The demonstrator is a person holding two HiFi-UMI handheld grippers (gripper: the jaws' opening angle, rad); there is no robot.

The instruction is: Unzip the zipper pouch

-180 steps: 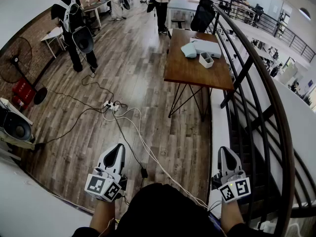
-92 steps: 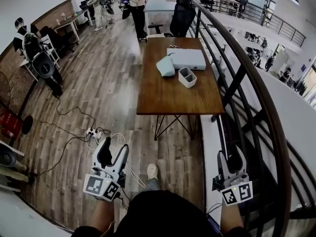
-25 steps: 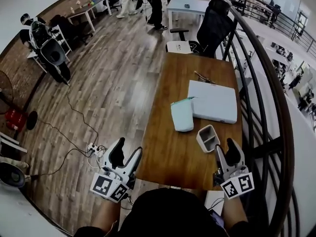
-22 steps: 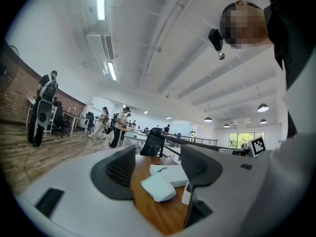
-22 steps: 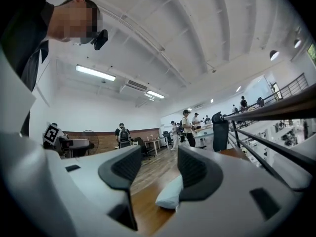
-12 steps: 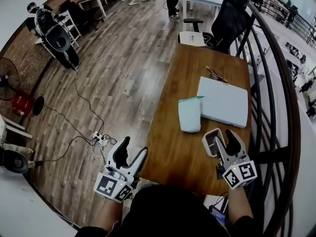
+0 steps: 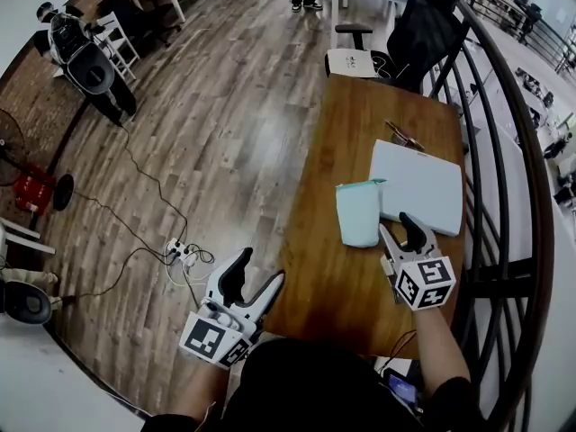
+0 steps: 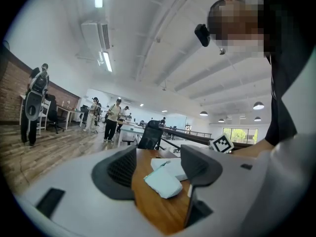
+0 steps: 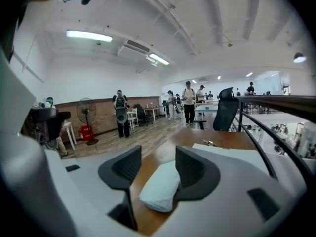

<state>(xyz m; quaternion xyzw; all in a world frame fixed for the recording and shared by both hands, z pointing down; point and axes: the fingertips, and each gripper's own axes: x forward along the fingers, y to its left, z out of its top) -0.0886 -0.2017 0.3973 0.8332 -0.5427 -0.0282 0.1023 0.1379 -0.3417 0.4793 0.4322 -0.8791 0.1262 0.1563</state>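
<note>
The pale zipper pouch (image 7: 358, 212) lies flat on the table (image 7: 328, 286), touching the white box's (image 7: 418, 185) left side, long axis pointing away from the person. The right gripper (image 7: 402, 230) hovers at the box's near edge; its jaws have just been opening wide and hold nothing. The left gripper (image 7: 255, 279) is well left of the box, jaws apart and empty.

Zipper pouch (image 7: 358, 214): pale mint, soft, rectangular, a bit puffy. Lies flat on wooden worktop (image 7: 328, 282), approx mid-worktop, long side running away from the person. Darker teal zip edge at far end, its corner touching a white flat case (image 7: 423, 183). Zip looks shut.
</note>
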